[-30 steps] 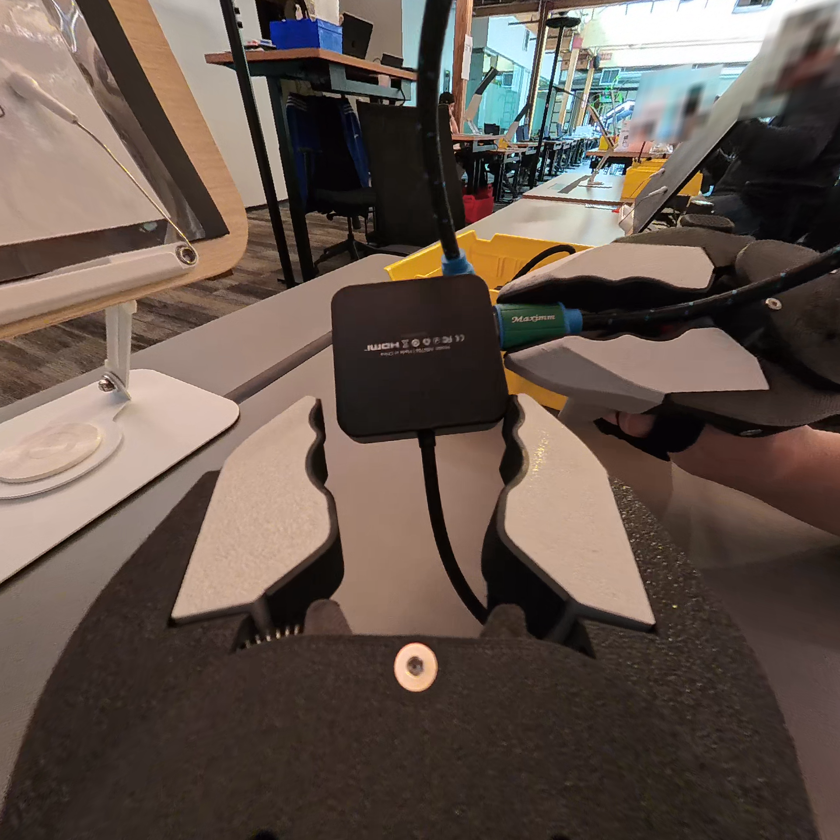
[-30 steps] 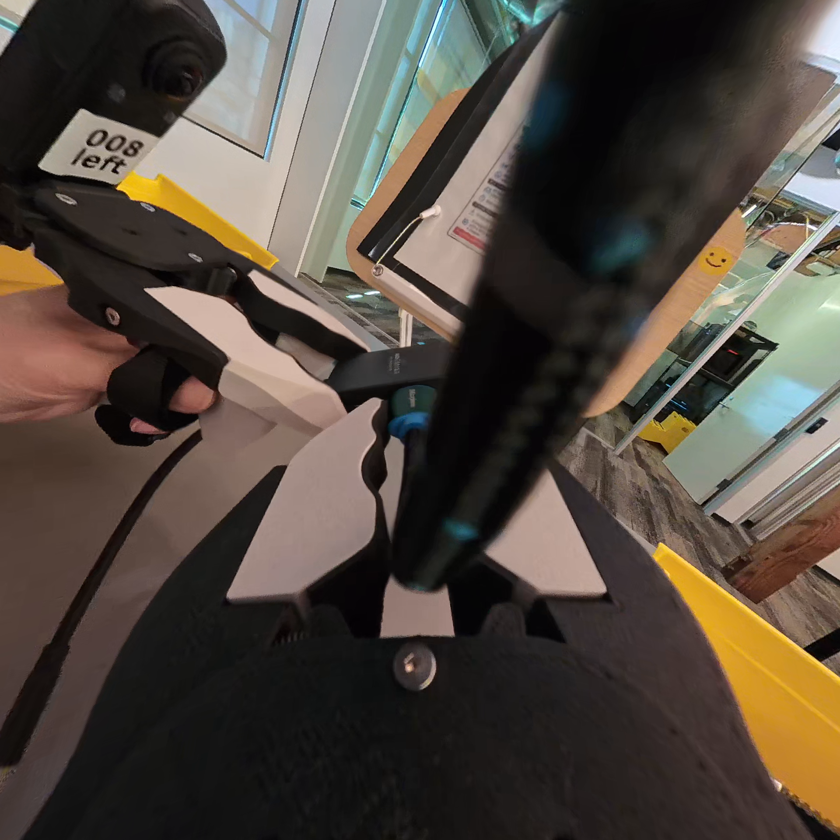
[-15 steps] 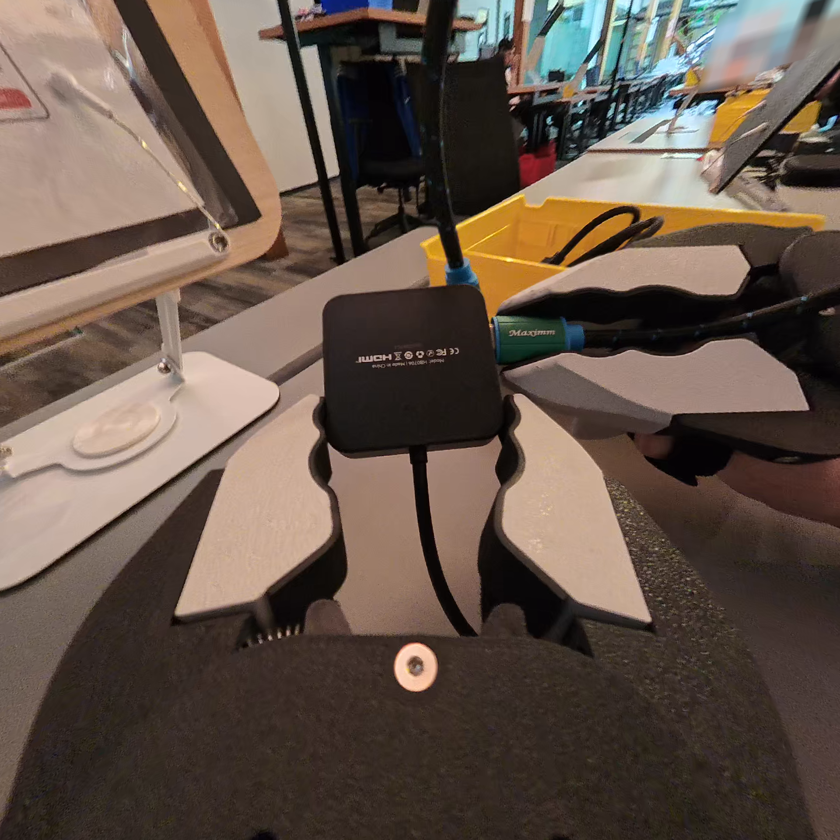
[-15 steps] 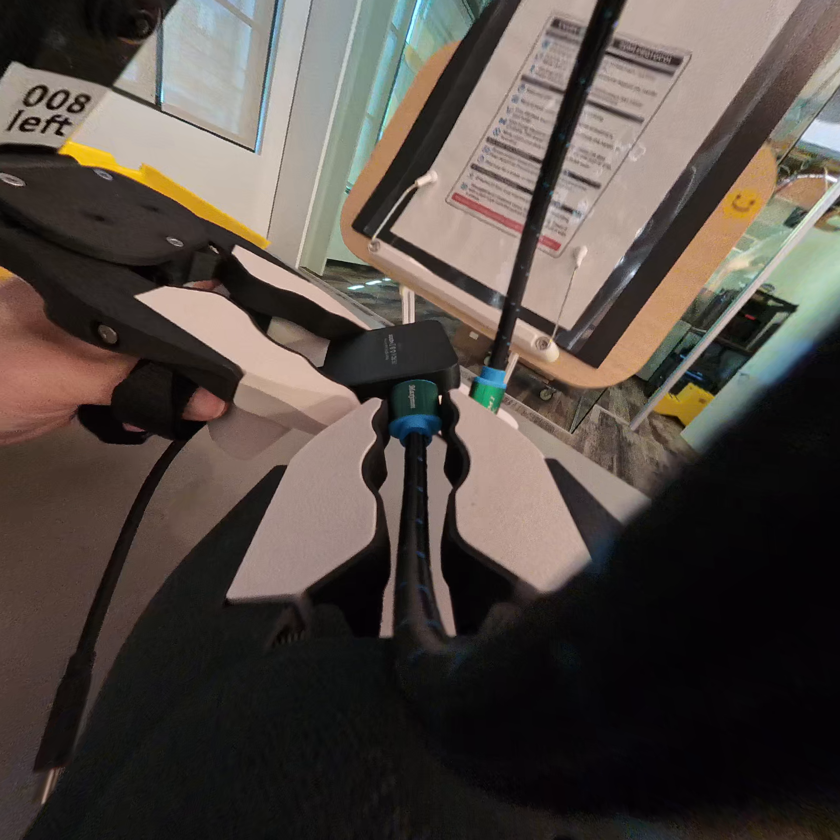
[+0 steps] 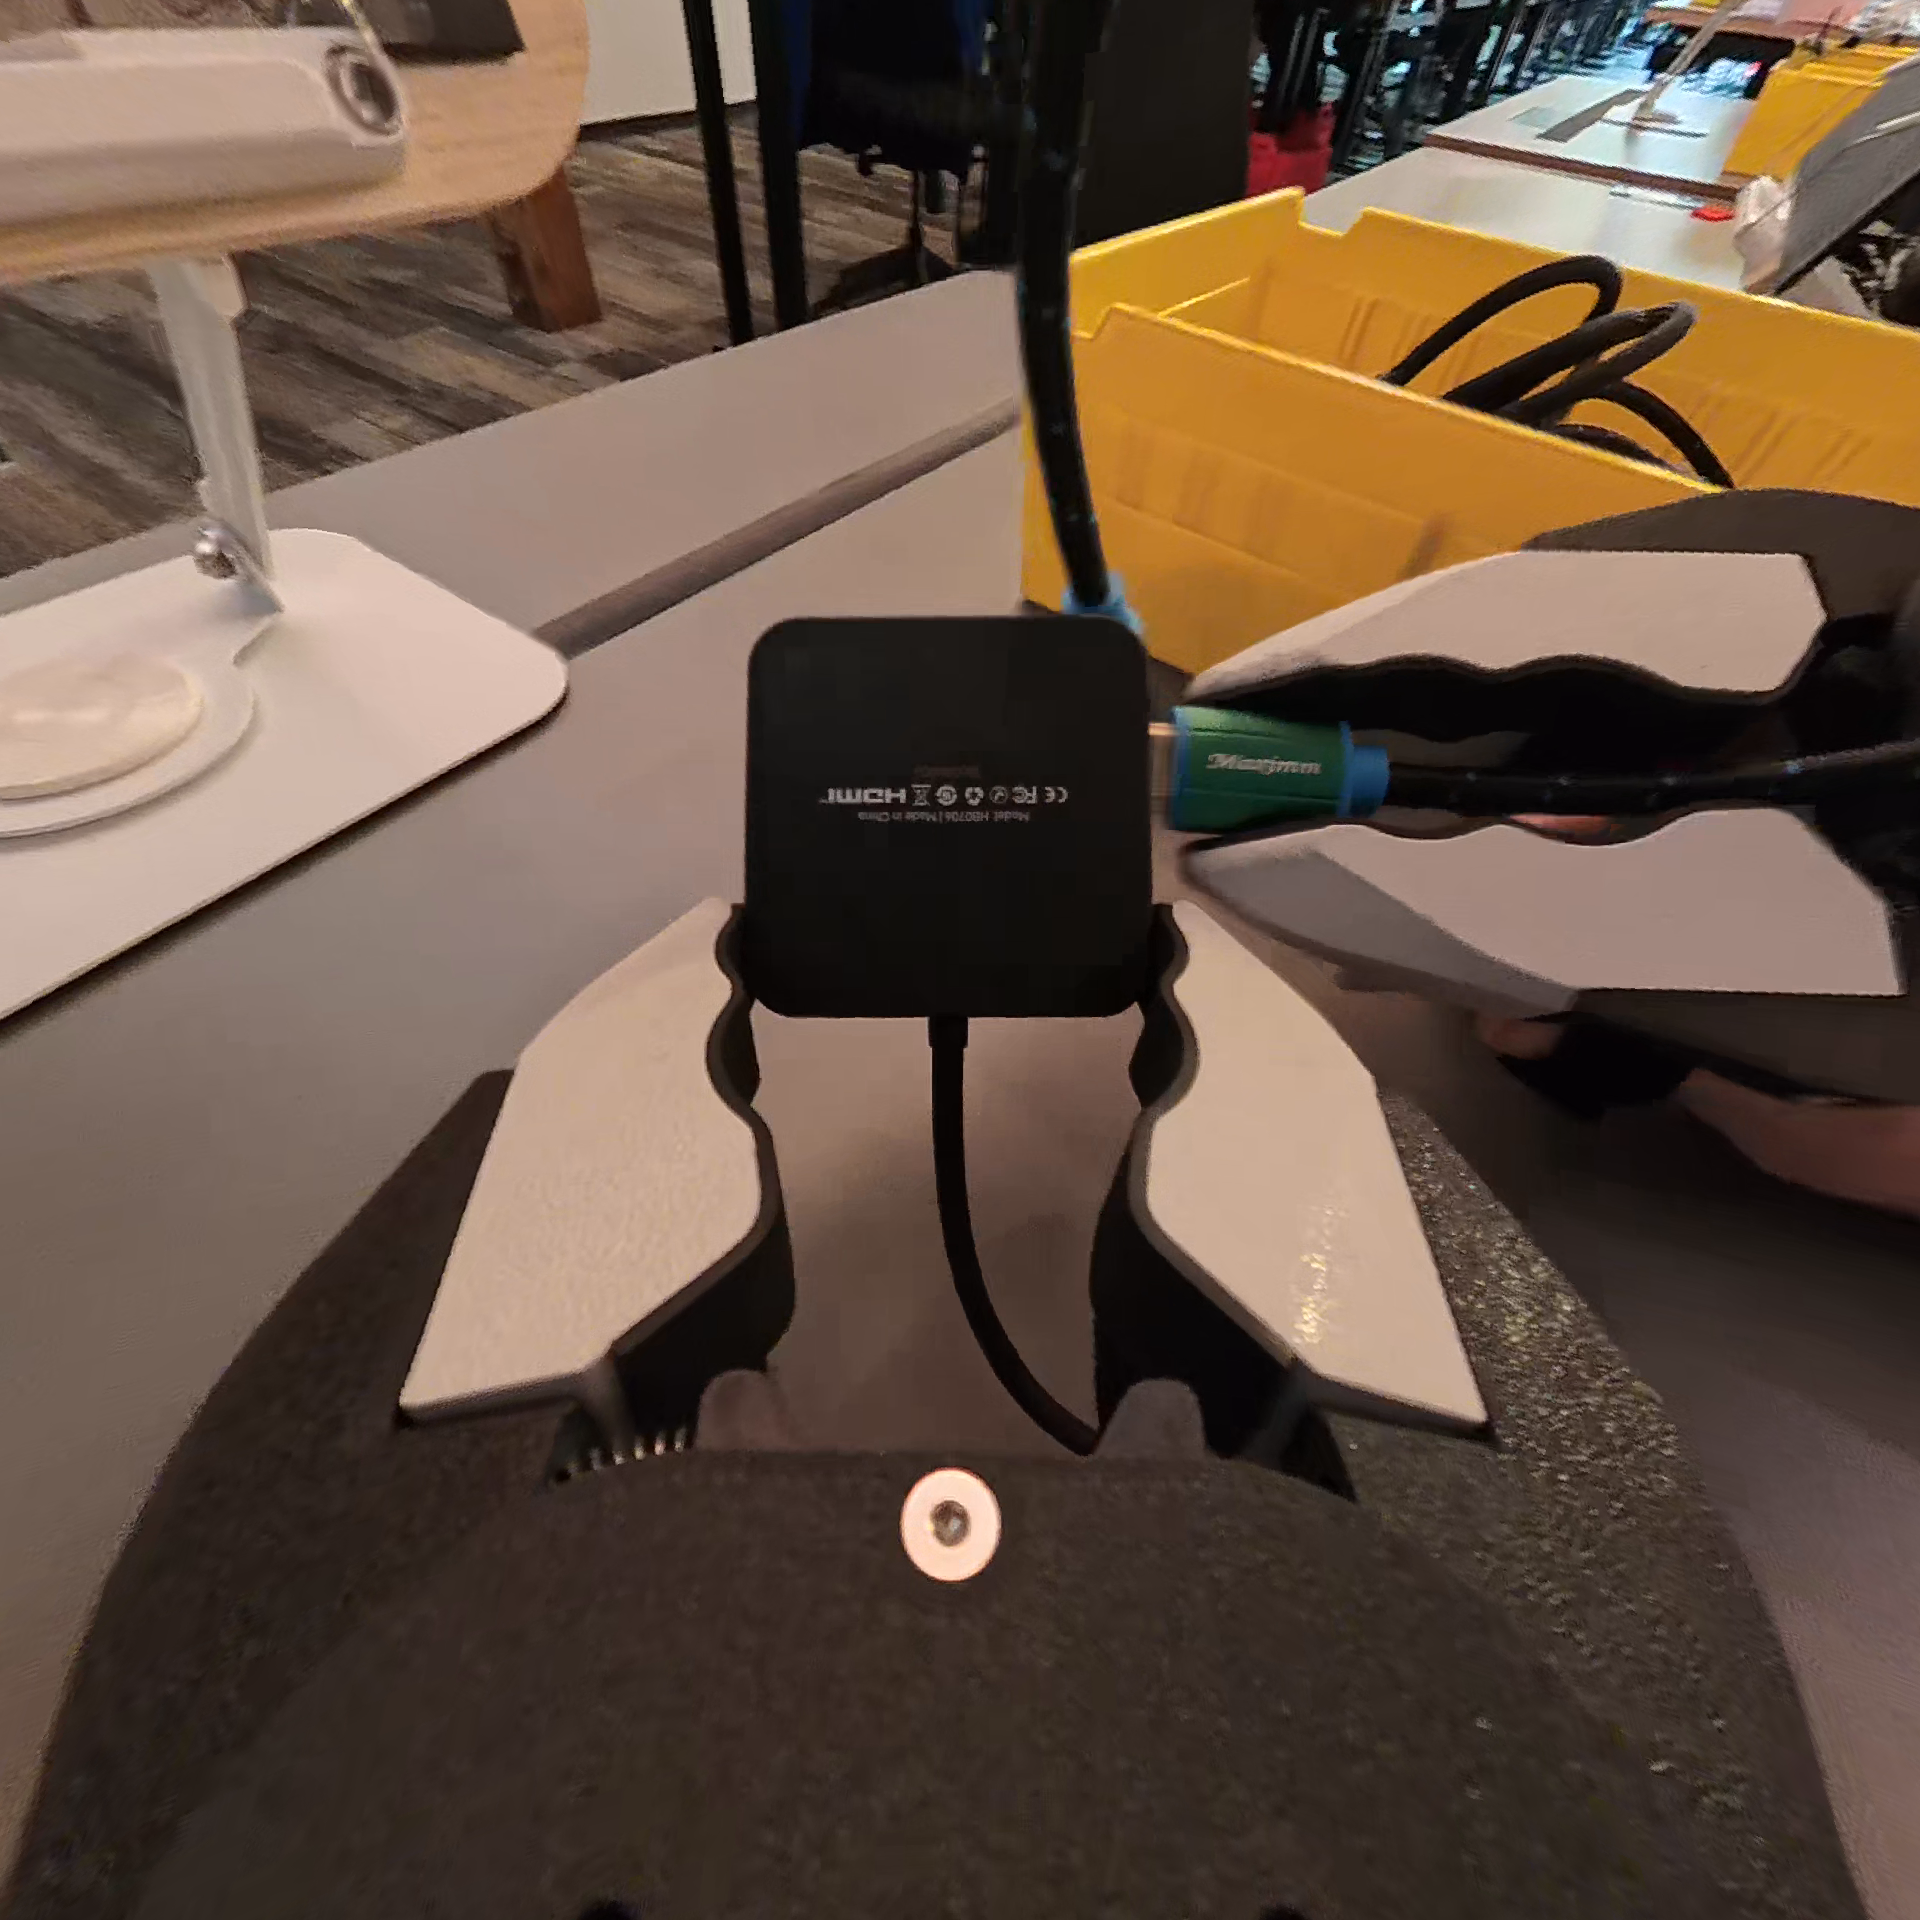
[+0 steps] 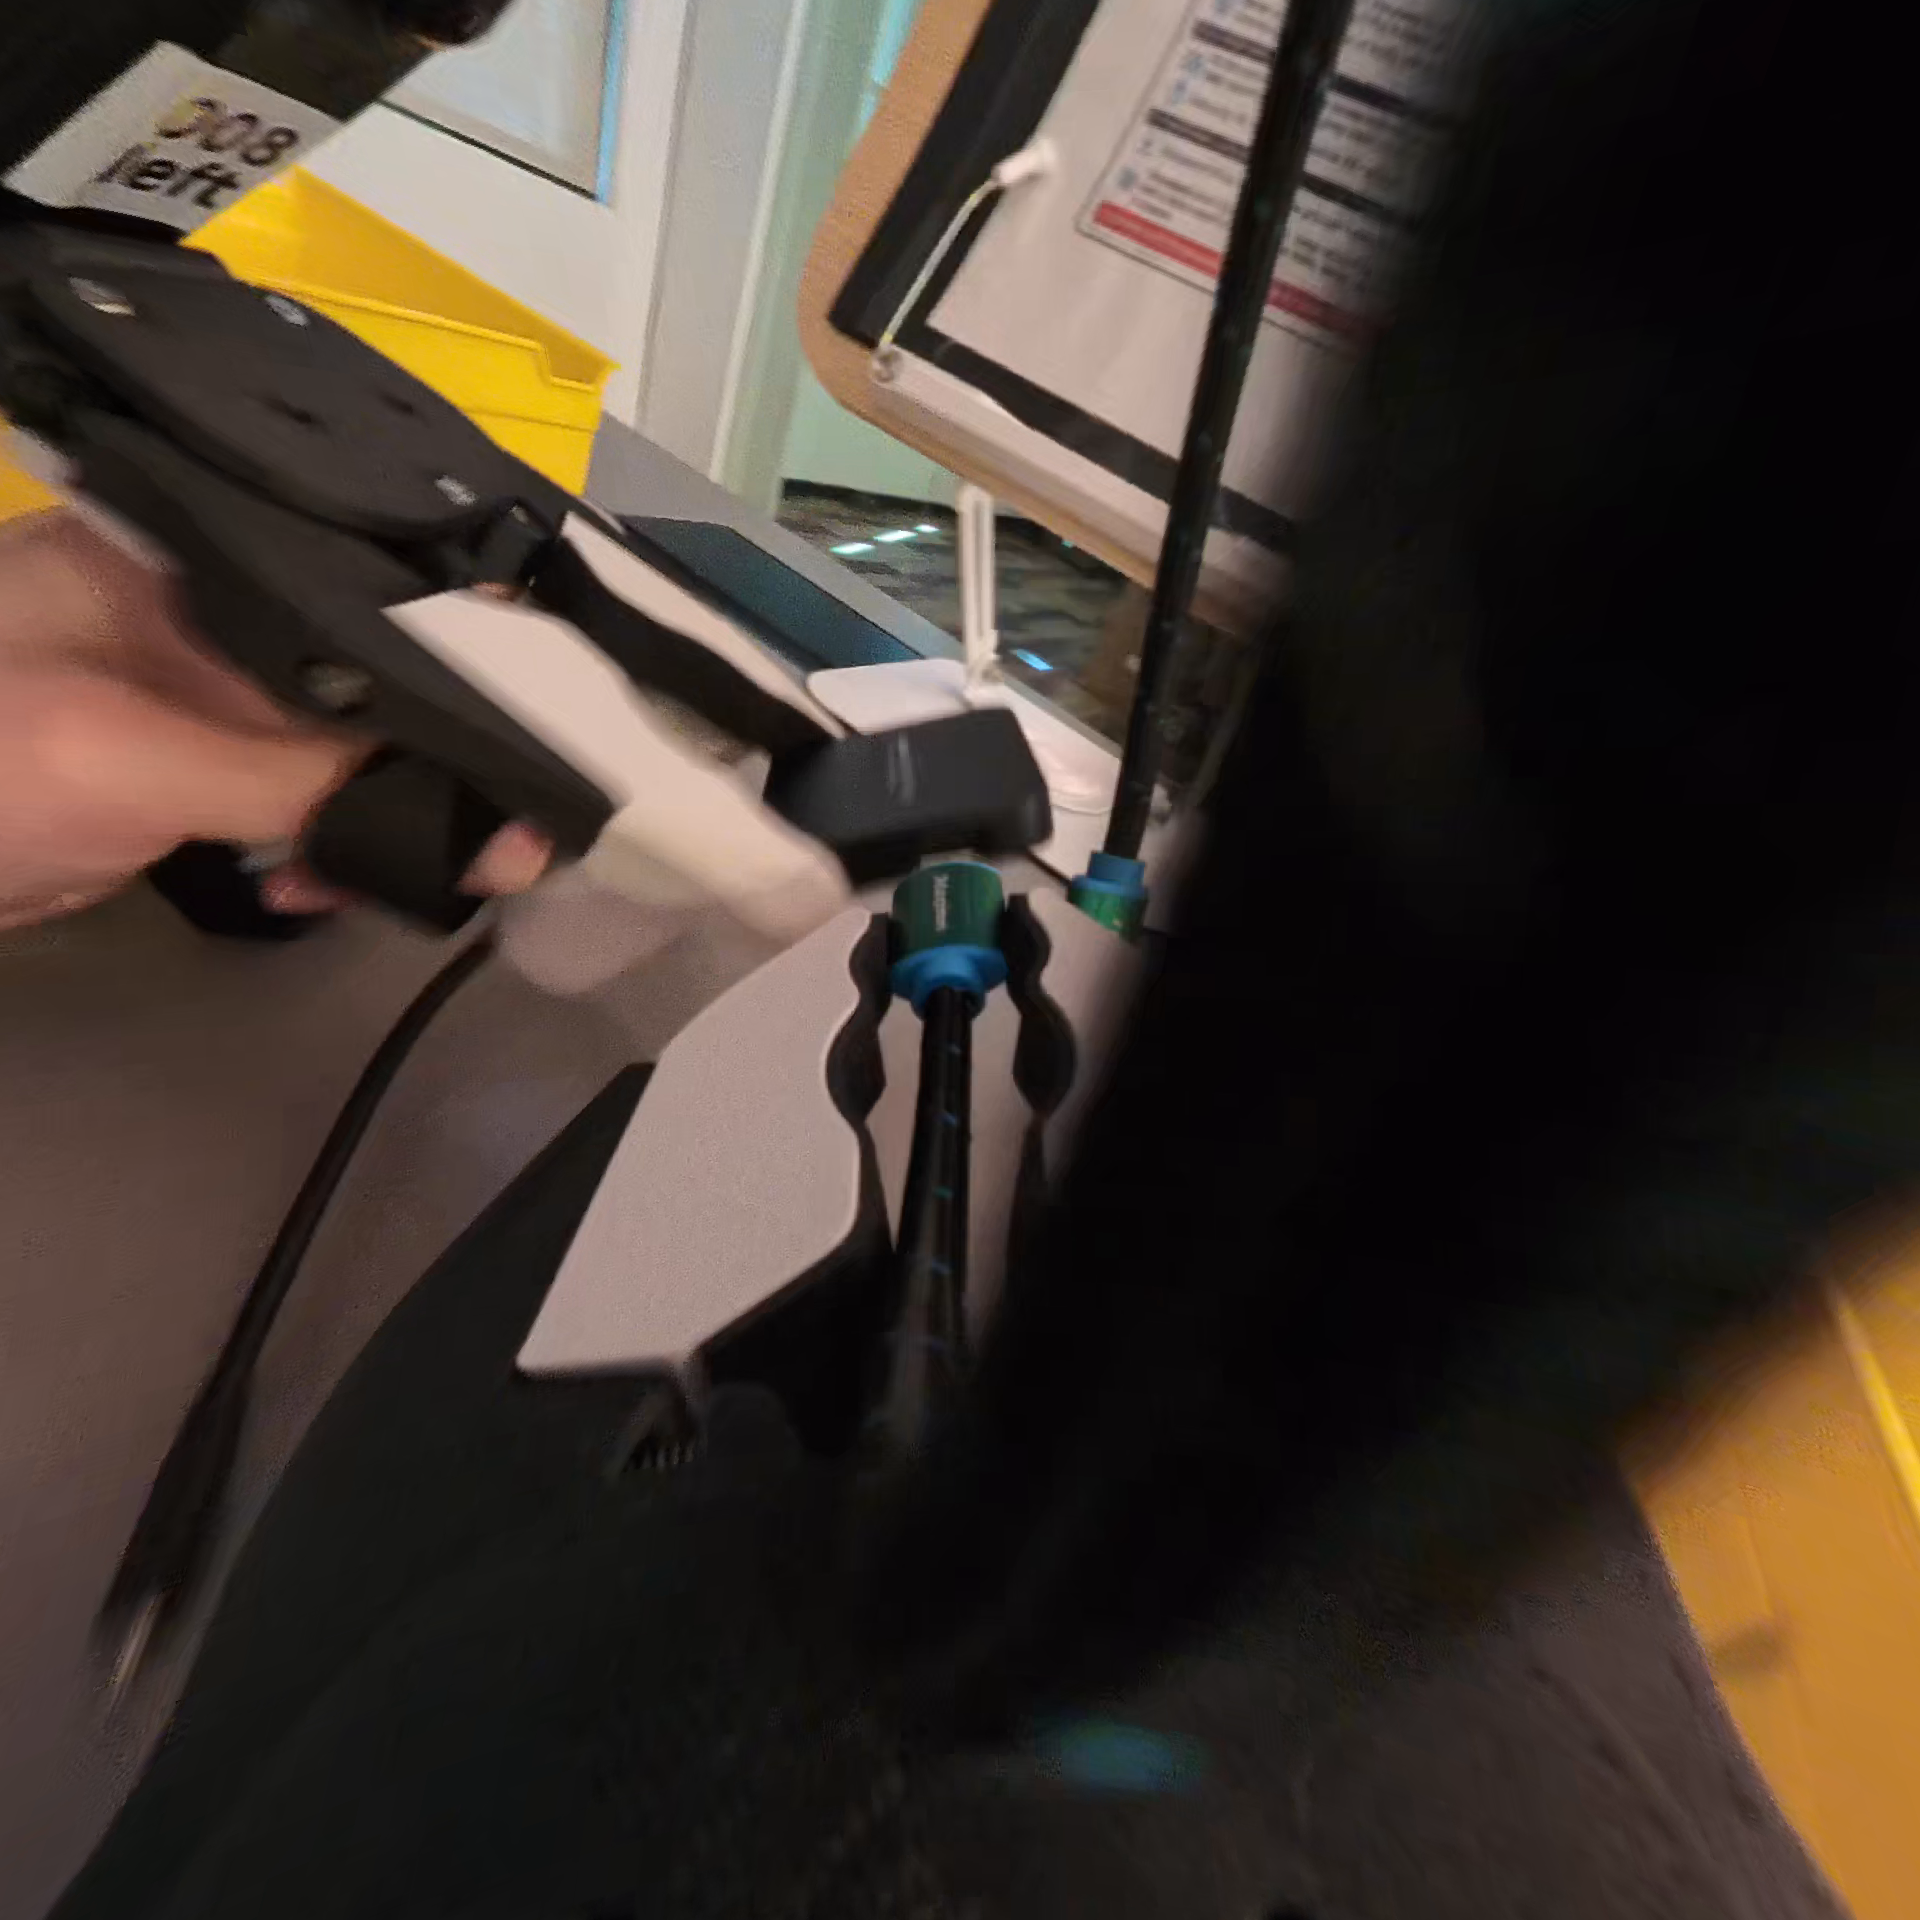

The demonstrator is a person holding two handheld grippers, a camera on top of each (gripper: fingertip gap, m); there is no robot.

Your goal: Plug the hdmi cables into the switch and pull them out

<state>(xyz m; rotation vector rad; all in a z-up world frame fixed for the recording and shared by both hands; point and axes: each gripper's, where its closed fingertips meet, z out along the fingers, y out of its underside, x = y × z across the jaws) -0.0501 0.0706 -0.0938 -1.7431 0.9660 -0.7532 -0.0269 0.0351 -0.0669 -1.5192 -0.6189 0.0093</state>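
Note:
The black square HDMI switch (image 5: 945,810) is held above the grey table (image 5: 520,935) by its near edge. My left gripper (image 5: 945,935) is shut on its two sides, and its own lead runs back between the fingers. My right gripper (image 6: 951,935) is shut on the green HDMI plug (image 6: 951,914) at the switch's right side. In the left wrist view a short metal tip shows between this plug (image 5: 1262,769) and the switch. A second cable's plug (image 5: 1091,603) sits in the switch's far edge. The switch (image 6: 914,779) also shows in the right wrist view.
A yellow bin (image 5: 1299,416) with coiled black cables stands behind the switch. A white stand base (image 5: 260,707) carrying a board sits at left. A blurred dark cable (image 6: 1455,935) close to the lens hides the right half of the right wrist view.
The green plug has slid slightly out of the switch, baring its metal tip. Both grippers and the switch have tilted down toward the table. The dark cable now covers more of the right view.

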